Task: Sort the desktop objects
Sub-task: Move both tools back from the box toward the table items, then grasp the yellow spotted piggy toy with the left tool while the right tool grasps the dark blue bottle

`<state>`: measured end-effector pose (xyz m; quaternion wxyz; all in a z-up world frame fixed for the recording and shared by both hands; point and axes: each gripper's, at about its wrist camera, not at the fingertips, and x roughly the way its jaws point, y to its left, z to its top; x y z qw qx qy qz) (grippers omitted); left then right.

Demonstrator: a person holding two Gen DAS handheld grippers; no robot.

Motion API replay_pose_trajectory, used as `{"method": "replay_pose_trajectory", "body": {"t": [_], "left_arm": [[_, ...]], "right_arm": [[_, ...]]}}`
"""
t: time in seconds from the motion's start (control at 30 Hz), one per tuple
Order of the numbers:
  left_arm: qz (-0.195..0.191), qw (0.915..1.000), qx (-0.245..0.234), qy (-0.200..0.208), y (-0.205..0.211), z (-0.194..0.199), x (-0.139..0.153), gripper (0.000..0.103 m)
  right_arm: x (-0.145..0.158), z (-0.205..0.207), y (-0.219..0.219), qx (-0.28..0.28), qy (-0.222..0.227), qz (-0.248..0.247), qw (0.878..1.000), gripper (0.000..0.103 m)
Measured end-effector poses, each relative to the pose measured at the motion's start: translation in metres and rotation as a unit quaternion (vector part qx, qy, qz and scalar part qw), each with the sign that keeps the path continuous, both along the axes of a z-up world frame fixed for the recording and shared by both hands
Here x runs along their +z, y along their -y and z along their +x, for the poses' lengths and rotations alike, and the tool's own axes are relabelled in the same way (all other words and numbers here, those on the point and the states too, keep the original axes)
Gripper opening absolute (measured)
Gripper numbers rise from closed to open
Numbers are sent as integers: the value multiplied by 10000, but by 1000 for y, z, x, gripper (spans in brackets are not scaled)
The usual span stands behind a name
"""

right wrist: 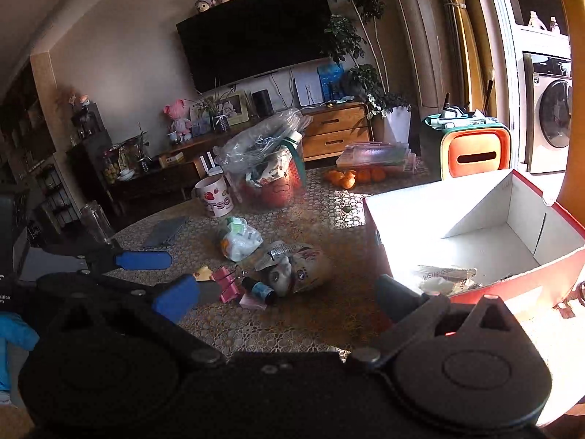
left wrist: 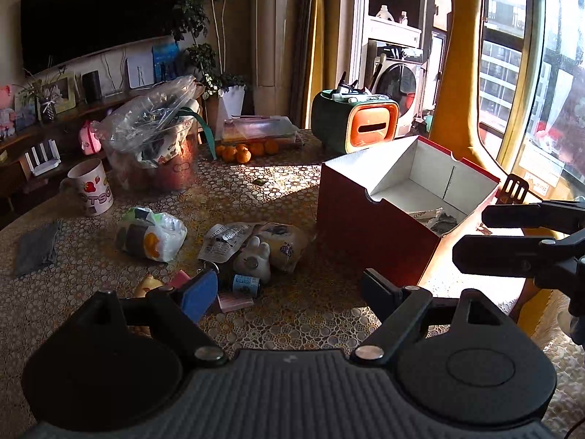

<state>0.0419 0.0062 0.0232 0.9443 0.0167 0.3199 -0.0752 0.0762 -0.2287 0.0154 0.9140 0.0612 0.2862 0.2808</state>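
A red box [left wrist: 365, 226] with a white inside [right wrist: 420, 212] stands open on the right of the patterned table and has a few packets [right wrist: 446, 274] in it. Left of it lies a pile: a white rabbit toy [left wrist: 252, 256], a beige pouch [left wrist: 289, 241], a silver packet [left wrist: 221, 243], a small blue-labelled bottle [left wrist: 245, 285] and a pink clip [right wrist: 228, 285]. My left gripper [left wrist: 289, 289] is open over the table just in front of the pile, with nothing in it. My right gripper [right wrist: 285, 294] is open and empty too, and it shows beside the box [left wrist: 471, 234].
A tied plastic bag [left wrist: 153, 236], a strawberry mug [left wrist: 91, 186] and a grey cloth [left wrist: 36, 245] lie further left. A bucket with a clear bag [left wrist: 153, 146], oranges [left wrist: 241, 152] and a green and orange case [left wrist: 358, 124] stand at the back. Yellow chair backs rise on the right.
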Motion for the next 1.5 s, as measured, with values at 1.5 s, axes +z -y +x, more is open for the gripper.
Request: {"method": "replay_pose_trajectory", "body": {"t": [1.5], "left_arm": [[174, 9954, 905, -243, -93, 41, -81, 85]], "right_arm": [[-71, 80, -100, 106, 6, -1009, 9948, 99]]}}
